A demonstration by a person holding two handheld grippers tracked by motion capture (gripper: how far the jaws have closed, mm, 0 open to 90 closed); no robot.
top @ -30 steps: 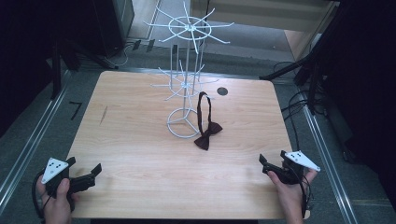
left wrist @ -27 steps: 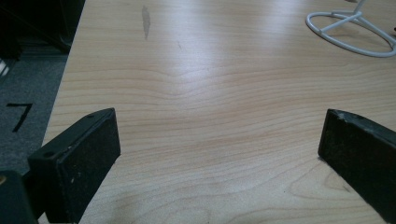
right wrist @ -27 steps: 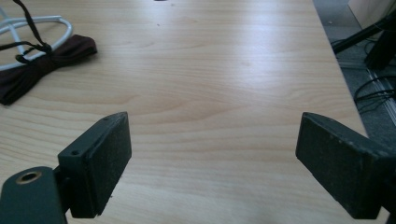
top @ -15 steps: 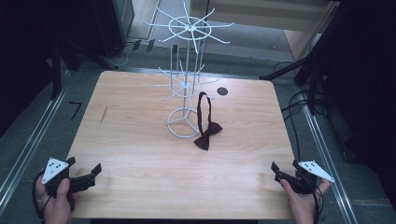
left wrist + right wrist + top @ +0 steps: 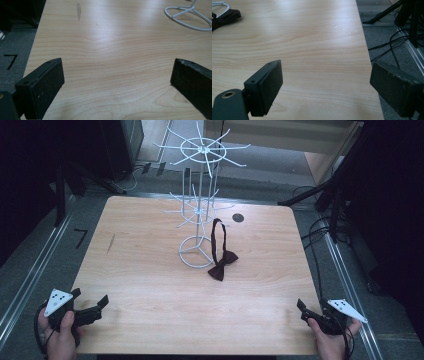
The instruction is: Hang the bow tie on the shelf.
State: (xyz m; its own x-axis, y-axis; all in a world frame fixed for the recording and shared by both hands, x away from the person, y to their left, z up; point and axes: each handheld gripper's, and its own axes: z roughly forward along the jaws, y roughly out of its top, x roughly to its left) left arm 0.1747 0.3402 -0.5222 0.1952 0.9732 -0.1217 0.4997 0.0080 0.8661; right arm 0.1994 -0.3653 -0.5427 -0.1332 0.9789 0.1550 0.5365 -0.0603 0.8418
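A dark brown bow tie (image 5: 222, 265) lies on the wooden table (image 5: 150, 270) near its middle, its neck strap looped upward beside the white wire rack (image 5: 200, 205). The rack's round base (image 5: 190, 18) shows at the top right of the left gripper view, and the bow tie's end (image 5: 224, 18) at the top left of the right gripper view. My left gripper (image 5: 97, 306) rests open at the table's near left corner, nothing between its pads (image 5: 47, 85). My right gripper (image 5: 304, 309) is open at the near right corner, one pad (image 5: 269, 85) over the table, the other past its edge.
A round dark hole (image 5: 238, 218) sits in the table behind the rack. Black stand legs and cables (image 5: 320, 215) lie on the grey floor to the right. Metal rails (image 5: 30, 275) run along both sides of the table. A black mark (image 5: 10, 61) is on the floor at left.
My right gripper has drawn back and outward toward the table's near right corner. The left gripper, the bow tie and the rack have stayed put.
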